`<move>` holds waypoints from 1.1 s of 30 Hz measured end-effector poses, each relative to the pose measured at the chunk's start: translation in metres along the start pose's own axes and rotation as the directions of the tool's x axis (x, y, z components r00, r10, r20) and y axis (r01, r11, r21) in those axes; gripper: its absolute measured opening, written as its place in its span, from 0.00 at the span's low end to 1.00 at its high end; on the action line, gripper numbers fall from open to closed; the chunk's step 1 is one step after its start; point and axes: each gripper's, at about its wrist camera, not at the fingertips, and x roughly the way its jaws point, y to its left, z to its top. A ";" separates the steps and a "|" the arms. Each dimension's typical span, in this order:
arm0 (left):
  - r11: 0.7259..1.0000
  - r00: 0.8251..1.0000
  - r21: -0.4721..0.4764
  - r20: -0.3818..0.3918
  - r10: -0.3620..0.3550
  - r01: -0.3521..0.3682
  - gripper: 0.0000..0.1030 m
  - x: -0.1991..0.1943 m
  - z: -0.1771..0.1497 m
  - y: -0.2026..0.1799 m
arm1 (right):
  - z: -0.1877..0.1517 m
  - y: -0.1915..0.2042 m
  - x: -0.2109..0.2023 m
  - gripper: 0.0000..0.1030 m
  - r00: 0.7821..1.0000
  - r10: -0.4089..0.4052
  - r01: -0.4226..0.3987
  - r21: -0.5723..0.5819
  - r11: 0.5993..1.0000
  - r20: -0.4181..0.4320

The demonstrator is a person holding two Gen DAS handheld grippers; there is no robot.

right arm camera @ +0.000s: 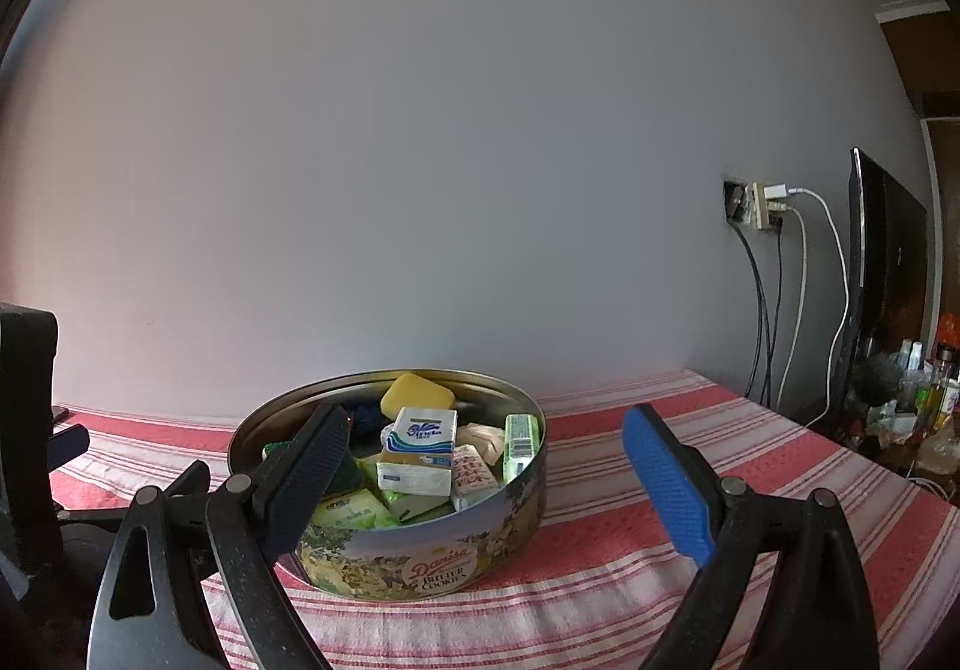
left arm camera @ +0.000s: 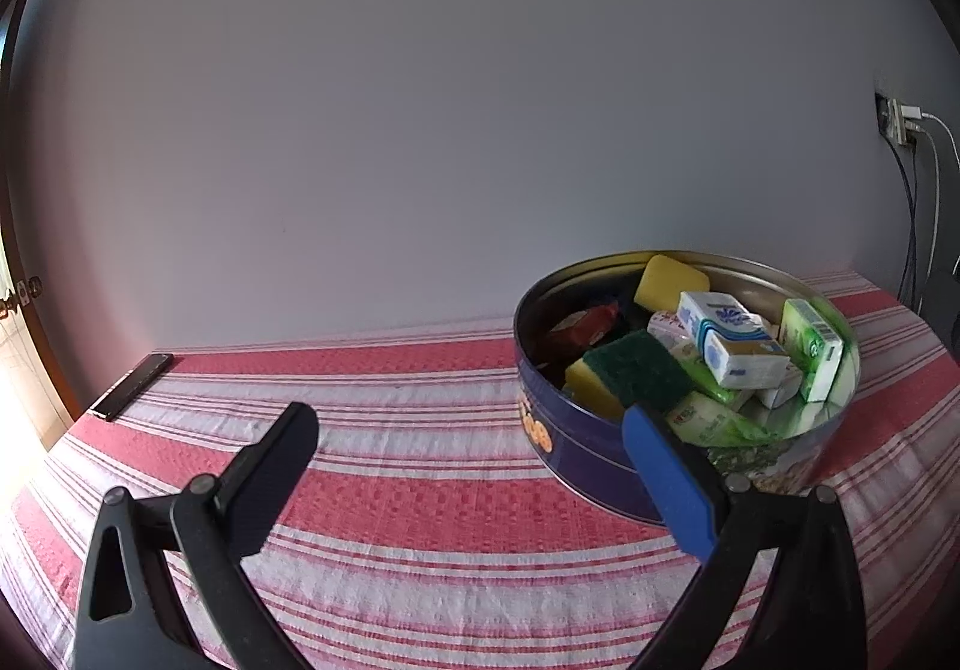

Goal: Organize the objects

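Note:
A round blue butter cookie tin [left arm camera: 576,460] [right arm camera: 420,568] stands on the red and white striped tablecloth [left arm camera: 420,508] [right arm camera: 600,580]. It holds several tissue packs [left arm camera: 732,340] [right arm camera: 420,445], yellow and green sponges [left arm camera: 636,373] [right arm camera: 414,391] and a red packet [left arm camera: 591,325]. My left gripper [left arm camera: 471,424] is open and empty, its right finger in front of the tin's near rim. My right gripper [right arm camera: 486,427] is open and empty, with the tin between and beyond its fingers.
A dark phone [left arm camera: 132,387] lies at the table's far left edge. A wall socket with chargers and cables [right arm camera: 771,205] is at the right. A dark screen [right arm camera: 882,262] and bottles [right arm camera: 924,388] stand beyond the table's right end. The left gripper's body [right arm camera: 24,430] shows at left.

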 end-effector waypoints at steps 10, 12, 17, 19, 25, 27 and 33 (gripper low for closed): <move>0.999 0.999 -0.019 0.017 -0.035 0.035 1.00 -0.012 0.002 0.002 | 0.001 0.002 -0.001 0.92 1.000 0.011 -0.011 -0.007 1.000 0.005; 0.999 0.999 -0.013 0.017 -0.033 0.033 1.00 -0.012 0.002 0.001 | 0.000 0.001 0.000 0.92 1.000 0.020 -0.020 0.002 1.000 -0.005; 0.999 0.999 -0.014 0.015 -0.035 0.035 1.00 -0.011 0.002 0.000 | 0.000 0.000 0.003 0.92 1.000 0.013 -0.013 0.004 1.000 -0.016; 0.999 0.999 -0.015 0.012 -0.040 0.040 1.00 -0.011 0.001 0.002 | 0.000 -0.001 0.003 0.92 1.000 0.017 -0.017 0.008 1.000 -0.014; 0.999 0.999 -0.014 0.000 -0.038 0.038 1.00 -0.008 0.000 0.001 | -0.001 0.000 0.004 0.92 1.000 0.018 -0.018 0.001 1.000 -0.019; 0.999 0.999 -0.012 -0.002 -0.040 0.040 1.00 -0.008 0.000 0.002 | -0.001 0.000 0.003 0.92 1.000 0.016 -0.016 0.001 1.000 -0.019; 0.999 0.999 -0.013 -0.004 -0.043 0.043 1.00 -0.008 -0.001 0.004 | -0.001 0.002 0.004 0.92 1.000 0.018 -0.018 0.002 1.000 -0.023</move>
